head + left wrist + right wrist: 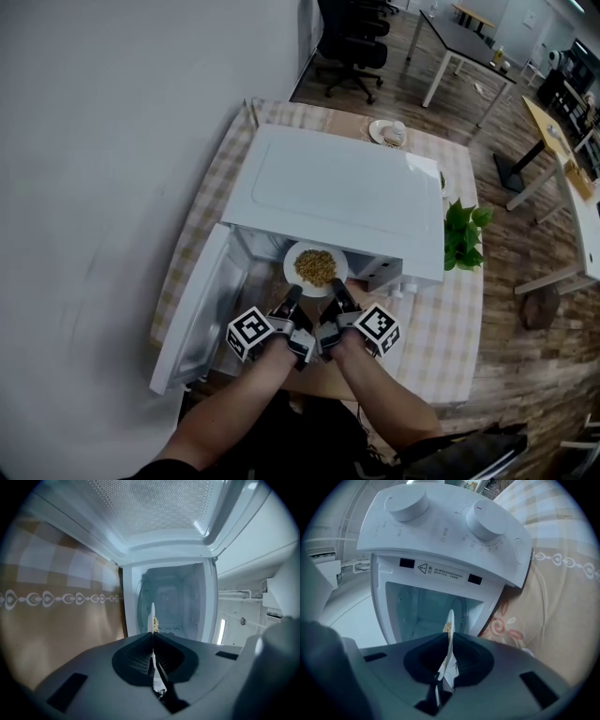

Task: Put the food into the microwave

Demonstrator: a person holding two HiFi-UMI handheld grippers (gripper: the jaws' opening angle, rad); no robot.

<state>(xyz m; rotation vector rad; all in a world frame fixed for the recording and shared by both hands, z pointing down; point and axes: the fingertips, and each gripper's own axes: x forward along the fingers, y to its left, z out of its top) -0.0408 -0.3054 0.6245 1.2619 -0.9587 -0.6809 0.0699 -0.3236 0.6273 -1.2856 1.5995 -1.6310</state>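
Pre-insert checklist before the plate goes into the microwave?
1. Microwave door swung wide open: ok.
2. Left gripper shut on the plate rim: ok.
3. Right gripper shut on the plate rim: ok.
4. Food heaped mid-plate, none seen spilled: ok.
5. Cavity shows nothing in the way: ok.
6. Plate held level: cannot tell.

Likely an office: long desks (464, 36), black swivel chairs (356, 45).
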